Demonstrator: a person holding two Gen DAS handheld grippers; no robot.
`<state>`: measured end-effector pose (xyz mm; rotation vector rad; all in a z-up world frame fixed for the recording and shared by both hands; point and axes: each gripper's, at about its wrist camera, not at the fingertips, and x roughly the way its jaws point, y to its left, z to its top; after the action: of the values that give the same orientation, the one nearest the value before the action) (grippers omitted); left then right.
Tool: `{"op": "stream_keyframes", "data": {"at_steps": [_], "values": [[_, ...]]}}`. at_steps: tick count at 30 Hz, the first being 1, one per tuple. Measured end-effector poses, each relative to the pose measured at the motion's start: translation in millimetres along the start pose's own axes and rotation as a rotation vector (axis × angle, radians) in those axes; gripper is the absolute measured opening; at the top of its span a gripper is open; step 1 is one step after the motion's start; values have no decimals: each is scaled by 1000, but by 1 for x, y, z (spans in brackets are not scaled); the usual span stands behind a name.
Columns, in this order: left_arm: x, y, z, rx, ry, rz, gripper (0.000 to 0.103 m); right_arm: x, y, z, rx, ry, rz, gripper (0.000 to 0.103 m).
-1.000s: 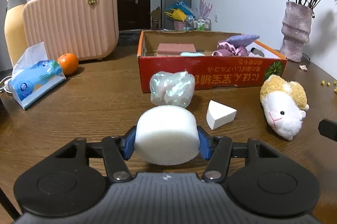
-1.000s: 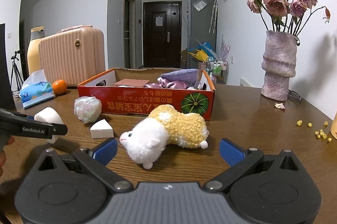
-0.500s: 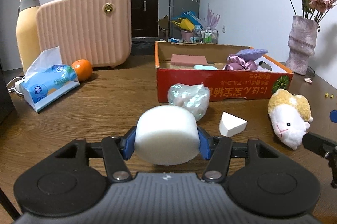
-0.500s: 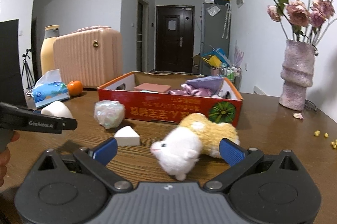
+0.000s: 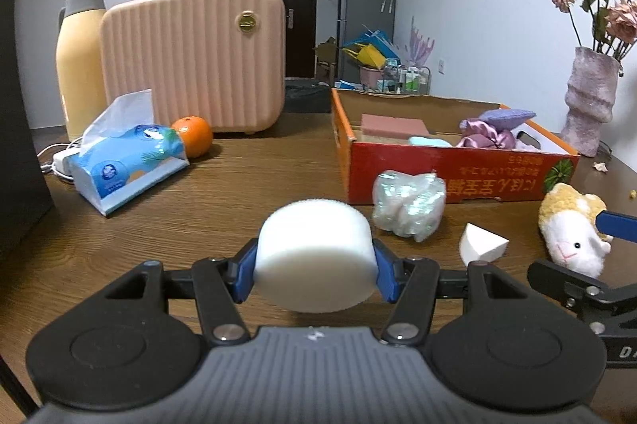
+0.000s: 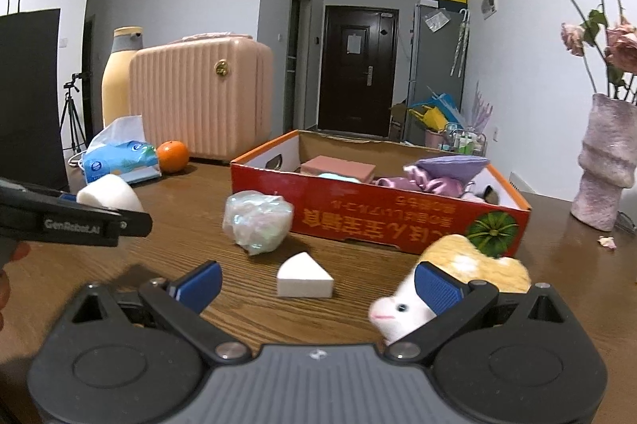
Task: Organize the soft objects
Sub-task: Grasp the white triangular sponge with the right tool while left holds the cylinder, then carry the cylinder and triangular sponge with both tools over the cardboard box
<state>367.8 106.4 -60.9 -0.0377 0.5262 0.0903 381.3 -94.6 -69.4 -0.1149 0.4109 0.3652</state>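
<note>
i had the left gripper clamped on the round white sponge, raised off the table, so i judged the carry step was on; next it needed lifting over the red box wall, ahead and to the right. the right gripper stood wide apart, empty, the white wedge sponge between its fingers, the plush toy behind its right finger.

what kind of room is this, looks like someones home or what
Most likely a lived-in flat, at a wooden table near the entrance. A dark front door stands at the end of a short hall beside a fridge, and a pink suitcase and a vase of dried roses sit on the table.
</note>
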Motion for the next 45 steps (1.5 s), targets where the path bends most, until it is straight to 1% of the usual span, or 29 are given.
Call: {"op": "stream_keyframes", "data": {"at_steps": [12, 16, 18, 20, 24, 27, 28, 31, 33, 34, 35, 37, 39, 40, 41, 45], "values": [[1, 30, 2, -10, -8, 24, 59, 43, 15, 10, 13, 84, -9, 102], [1, 38, 2, -4, -11, 29, 59, 55, 14, 12, 25, 113, 4, 98], [2, 43, 2, -4, -13, 32, 59, 61, 15, 13, 20, 127, -4, 97], [3, 48, 3, -9, -12, 37, 59, 68, 14, 13, 19, 144, -5, 94], [4, 57, 4, -21, -8, 45, 59, 80, 11, 13, 19, 178, -10, 90], [4, 59, 4, -21, -8, 41, 59, 89, 8, 14, 23, 195, -11, 84], [4, 59, 4, -21, -8, 40, 59, 91, 7, 14, 28, 205, -6, 80], [3, 59, 3, -19, -8, 34, 59, 94, 7, 13, 23, 220, 5, 73], [3, 59, 3, -20, -8, 32, 59, 94, 8, 12, 21, 225, 19, 71], [3, 59, 3, -20, -8, 32, 59, 94, 9, 11, 18, 229, 22, 67], [3, 59, 3, -20, -8, 32, 59, 95, 9, 10, 14, 235, 25, 60], [3, 59, 4, -20, -7, 33, 59, 94, 8, 10, 27, 237, 46, 54], [3, 59, 4, -20, -8, 33, 59, 94, 7, 10, 32, 235, 46, 49], [4, 59, 4, -20, -8, 33, 59, 94, 7, 9, 34, 233, 48, 41], [4, 59, 4, -20, -8, 32, 59, 93, 7, 9, 37, 231, 55, 37], [4, 59, 4, -20, -7, 31, 59, 92, 8, 9, 30, 225, 57, 35]]}}
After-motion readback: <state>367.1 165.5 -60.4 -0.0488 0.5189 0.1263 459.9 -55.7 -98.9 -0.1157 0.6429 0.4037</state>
